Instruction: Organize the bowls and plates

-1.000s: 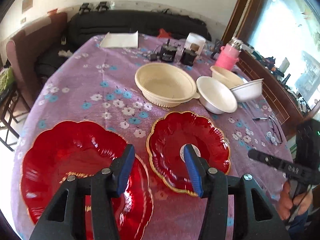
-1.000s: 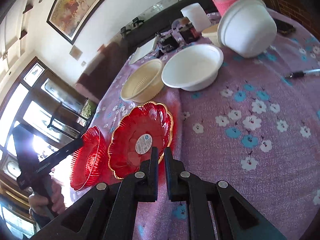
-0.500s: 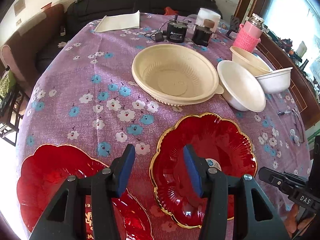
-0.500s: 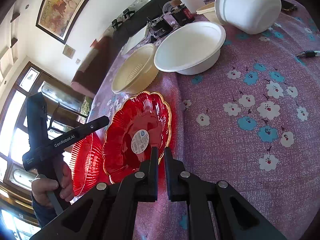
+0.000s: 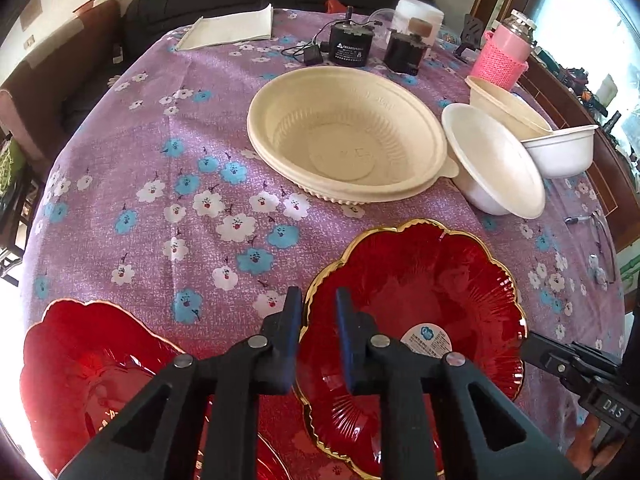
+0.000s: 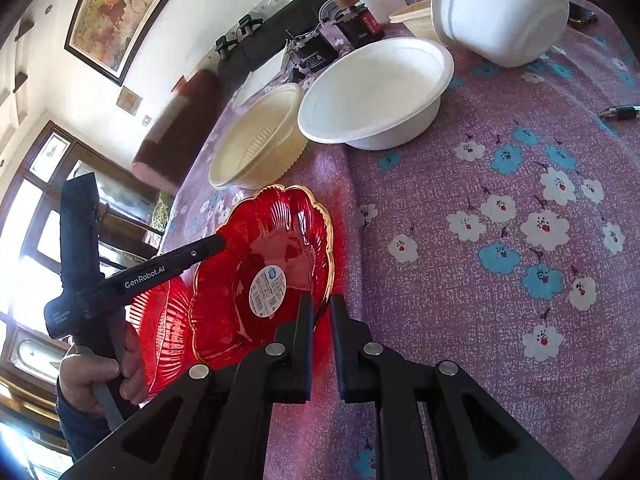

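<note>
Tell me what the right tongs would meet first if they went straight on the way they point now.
Most likely the gold rim of the labelled red plate: the right tongs point right at its near edge. Depth is unclear, so they may meet the purple tablecloth beside it.

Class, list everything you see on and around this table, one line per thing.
stickered red plate: 1, red, gold-rimmed, front edge
second red plate: 1, red, left of it
large bowl: 1, cream, centre
small bowls: 3, two white, one cream, right of it
bottle: 1, pink, far right
black devices: 2, black, far side
paper: 1, white, far left
tablecloth: 1, purple floral, underneath
left gripper: 1, black, jaws just closed on stickered plate's rim
right gripper: 1, black, shut, at that plate's opposite edge
</note>
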`<state>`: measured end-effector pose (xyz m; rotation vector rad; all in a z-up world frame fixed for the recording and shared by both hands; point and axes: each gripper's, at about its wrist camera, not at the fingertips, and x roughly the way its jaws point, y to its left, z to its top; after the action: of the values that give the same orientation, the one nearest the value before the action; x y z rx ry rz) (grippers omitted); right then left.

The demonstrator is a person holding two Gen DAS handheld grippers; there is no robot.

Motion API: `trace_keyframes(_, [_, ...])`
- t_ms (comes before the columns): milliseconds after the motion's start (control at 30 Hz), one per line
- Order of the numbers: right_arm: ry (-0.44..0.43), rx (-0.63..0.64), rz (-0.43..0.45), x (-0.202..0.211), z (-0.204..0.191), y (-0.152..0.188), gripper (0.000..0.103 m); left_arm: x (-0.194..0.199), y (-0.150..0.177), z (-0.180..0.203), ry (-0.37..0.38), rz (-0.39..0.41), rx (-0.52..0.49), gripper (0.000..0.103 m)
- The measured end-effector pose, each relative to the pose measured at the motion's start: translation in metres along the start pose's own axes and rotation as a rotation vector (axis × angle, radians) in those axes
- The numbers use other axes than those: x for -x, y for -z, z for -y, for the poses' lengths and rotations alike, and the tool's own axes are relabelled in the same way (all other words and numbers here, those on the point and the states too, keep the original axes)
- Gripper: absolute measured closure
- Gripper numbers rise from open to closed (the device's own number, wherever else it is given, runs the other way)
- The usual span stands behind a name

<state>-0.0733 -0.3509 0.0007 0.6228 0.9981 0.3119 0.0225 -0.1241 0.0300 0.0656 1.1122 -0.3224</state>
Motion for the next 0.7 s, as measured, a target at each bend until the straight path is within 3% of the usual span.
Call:
trace_keyframes(167, [0.017,0.000,0.014,0.010,0.010,0.001,0.094,0.013,0.014,0.014,0.041,0.014,-0.017,0.087])
trace_keyframes(367, [0.097,0.042,0.080,0.040,0.025,-0.004,0.094,0.018,0.043,0.043,0.109,0.024,-0.052,0.087])
trace_keyframes(533, [0.096,0.032,0.108,0.048,0.035,0.000,0.091,0.014,0.059,0.049,0.144,0.070,-0.043,0.087])
trace_keyframes(600, [0.079,0.018,0.098,0.048,0.042,0.002,0.083,0.011,0.063,0.050,0.161,0.075,-0.041,0.087])
trace_keyframes(700, [0.062,0.014,0.090,0.051,0.047,0.009,0.082,0.011,0.070,0.052,0.147,0.104,-0.051,0.085])
